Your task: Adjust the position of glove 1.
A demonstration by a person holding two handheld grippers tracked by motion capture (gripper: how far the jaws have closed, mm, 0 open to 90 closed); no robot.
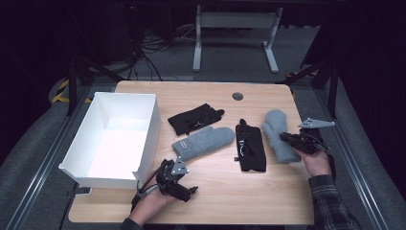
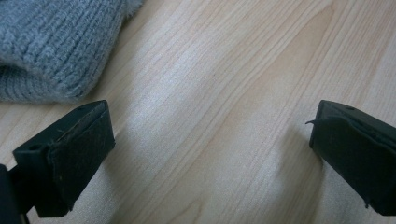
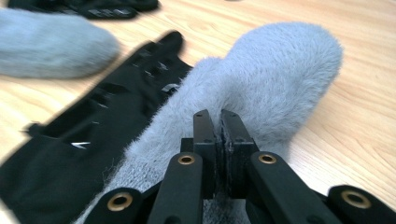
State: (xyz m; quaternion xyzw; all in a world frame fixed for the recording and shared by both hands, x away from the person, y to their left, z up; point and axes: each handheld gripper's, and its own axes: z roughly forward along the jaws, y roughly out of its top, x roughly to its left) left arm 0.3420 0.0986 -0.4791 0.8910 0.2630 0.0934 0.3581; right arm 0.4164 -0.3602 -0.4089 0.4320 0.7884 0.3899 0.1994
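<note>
A grey mitten (image 1: 279, 132) (image 3: 280, 70) lies at the table's right, and my right gripper (image 1: 286, 138) (image 3: 217, 122) is shut on its fuzzy fabric, which puckers at the jaw tips. To its left a black glove (image 1: 250, 146) (image 3: 93, 135) lies flat. A second grey mitten (image 1: 203, 142) (image 2: 51, 42) (image 3: 51, 44) rests mid-table, with another black glove (image 1: 194, 118) (image 3: 93, 8) behind it. My left gripper (image 1: 189, 191) (image 2: 210, 149) hovers open low over bare wood near the front edge, just short of the middle mitten's cuff, with nothing between its jaws.
A white open box (image 1: 149, 136) stands at the table's left, its front corner close to my left hand. A round cable grommet (image 1: 237, 96) sits at the back of the wooden table (image 1: 230, 191). Beyond the table are desk legs and cables on the floor.
</note>
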